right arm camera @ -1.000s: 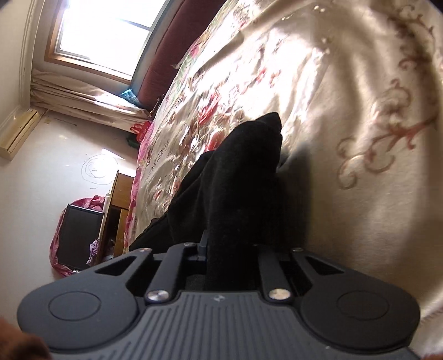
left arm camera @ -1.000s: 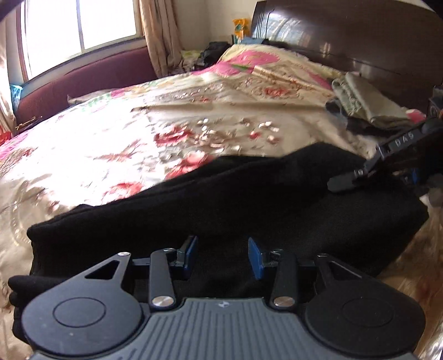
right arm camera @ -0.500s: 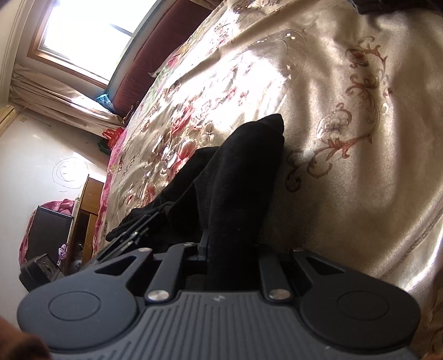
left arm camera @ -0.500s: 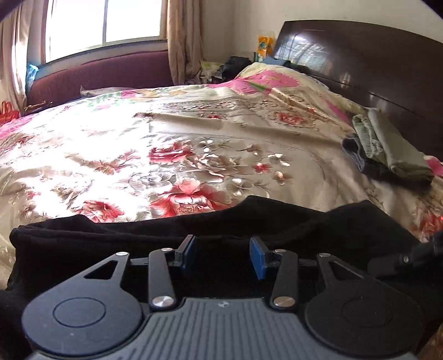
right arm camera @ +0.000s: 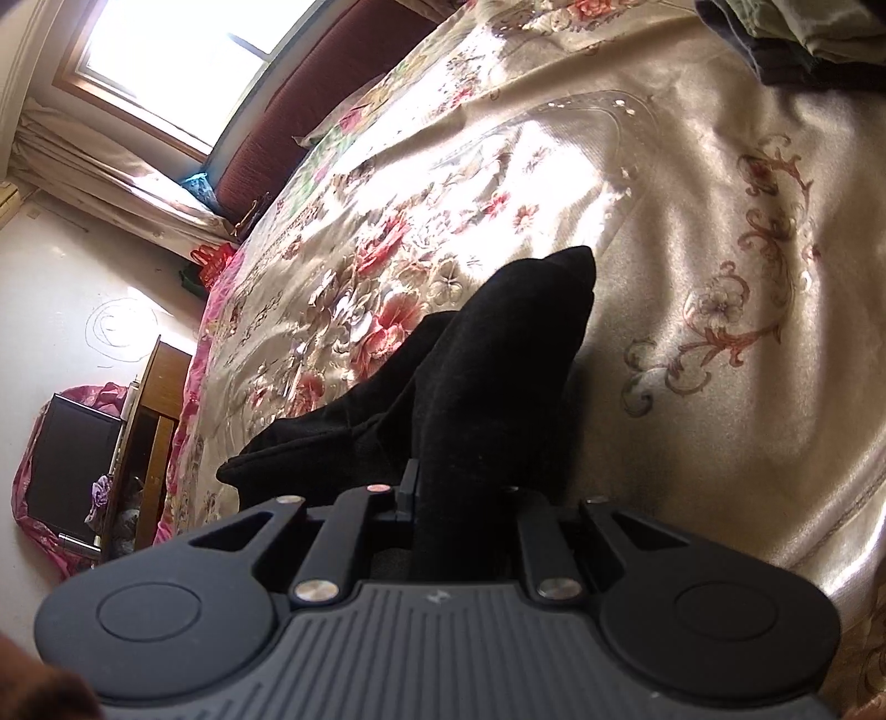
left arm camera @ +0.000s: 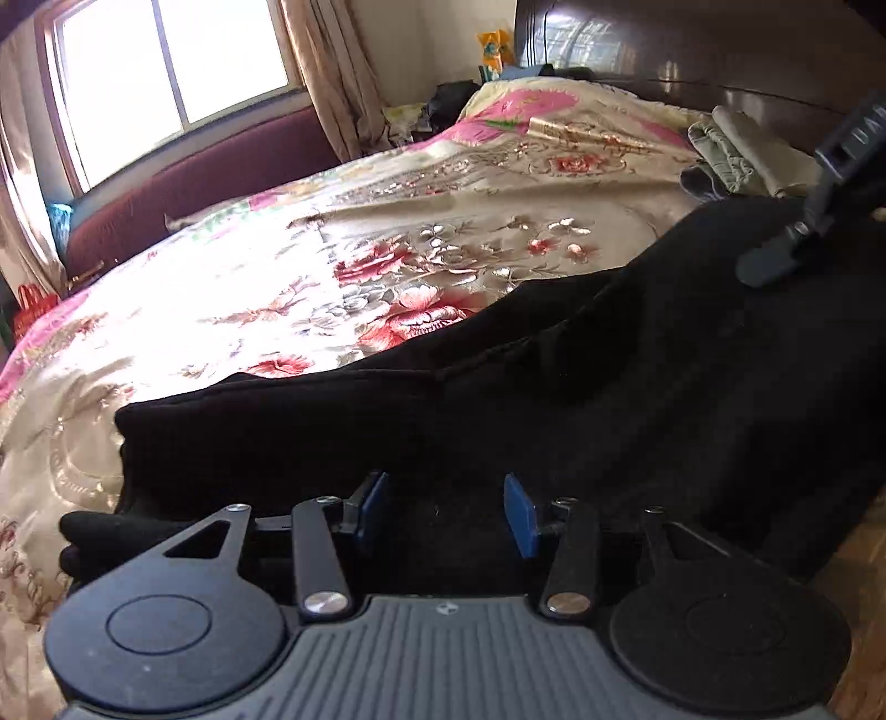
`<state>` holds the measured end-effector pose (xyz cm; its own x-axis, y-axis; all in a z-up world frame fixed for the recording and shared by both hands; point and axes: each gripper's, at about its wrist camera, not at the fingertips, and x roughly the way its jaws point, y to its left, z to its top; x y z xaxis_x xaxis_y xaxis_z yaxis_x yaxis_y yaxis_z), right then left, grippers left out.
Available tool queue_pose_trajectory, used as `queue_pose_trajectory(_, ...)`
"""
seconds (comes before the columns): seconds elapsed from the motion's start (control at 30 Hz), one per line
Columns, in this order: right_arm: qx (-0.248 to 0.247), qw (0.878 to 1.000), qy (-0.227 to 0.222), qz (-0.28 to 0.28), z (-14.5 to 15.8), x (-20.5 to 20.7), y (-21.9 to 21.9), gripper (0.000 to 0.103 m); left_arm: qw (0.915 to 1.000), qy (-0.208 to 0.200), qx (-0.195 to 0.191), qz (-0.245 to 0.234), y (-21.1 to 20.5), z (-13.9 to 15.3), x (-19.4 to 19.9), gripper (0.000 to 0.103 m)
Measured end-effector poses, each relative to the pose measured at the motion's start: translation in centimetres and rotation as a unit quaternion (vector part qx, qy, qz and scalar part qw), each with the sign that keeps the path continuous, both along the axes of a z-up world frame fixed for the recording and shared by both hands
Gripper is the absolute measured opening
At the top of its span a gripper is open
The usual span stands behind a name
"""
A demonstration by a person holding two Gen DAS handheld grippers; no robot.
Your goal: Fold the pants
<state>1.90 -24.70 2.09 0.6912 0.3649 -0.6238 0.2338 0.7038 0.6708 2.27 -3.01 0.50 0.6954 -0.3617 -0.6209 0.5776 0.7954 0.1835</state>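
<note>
Mid-fold: black pants on bed, right claw clamped, left claw apart

Roughly: black pants (left arm camera: 554,421) spread across near edge of floral bedspread (left arm camera: 343,266), running from lower left up toward upper right in left wrist view. One layer lying over another, seam edge visible about mid-cloth. Left corner squared off, small lump of cloth poking out below it at far left.

Left gripper (left arm camera: 446,512) low over pants, blue pads (left arm camera: 370,501) set well apart, only black fabric seen between them. Contact with cloth hard to tell: too dark.

Right gripper (right arm camera: 459,498) clamped on pants (right arm camera: 498,360): fingers drawn in tight against a thick fold of black cloth, fold standing up out of the jaws and ending in a rounded tip over bedspread (right arm camera: 692,232). More black cloth trailing down-left from the fold, draped toward bed edge. Same gripper (left arm camera: 797,243) seen from left wrist view at upper right, dark finger tip down on raised end of pants.

Elsewhere: folded greenish clothes (left arm camera: 736,155) stacked near dark headboard (left arm camera: 692,50), just beyond pants. Window (left arm camera: 166,66) with curtains (left arm camera: 326,77) at far side, maroon bench (left arm camera: 221,177) under it. Cabinet (right arm camera: 149,421) beside bed in right wrist view.
</note>
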Motion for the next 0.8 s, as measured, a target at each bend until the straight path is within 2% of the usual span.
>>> queue_pose_trajectory(0.17, -0.036, 0.999, 0.002, 0.008, 2.8, 1.9, 2.1, 0.014, 1.0000, -0.006, -0.002, 0.005, 0.7, -0.2, -0.6, 0.061)
queue_pose_trajectory(0.27, -0.059, 0.998, -0.006, 0.018, 4.6, 3.0, 4.1, 0.014, 0.9998, -0.003, -0.017, 0.003, 1.1, 0.1, -0.9, 0.061)
queue_pose_trajectory(0.37, -0.090, 0.995, -0.015, 0.045, 6.4, 4.8, 7.3, 0.014, 0.9990, 0.013, -0.042, 0.003, 2.5, -0.1, -0.8, 0.061)
queue_pose_trajectory(0.5, -0.151, 0.983, -0.020, 0.101, 7.8, 7.4, 13.1, 0.014, 0.9966, 0.036, -0.074, 0.002, 3.9, 0.1, -0.4, 0.061)
queue_pose_trajectory(0.7, -0.189, 0.968, 0.008, 0.165, 6.3, 11.3, 21.3, 0.015, 0.9964, 0.037, -0.076, -0.001, 6.9, 1.7, -1.5, 0.062)
queue_pose_trajectory(0.8, -0.209, 0.959, 0.022, 0.192, 4.9, 12.6, 24.7, 0.015, 0.9960, 0.045, -0.077, 0.010, 9.1, 1.3, -2.3, 0.066)
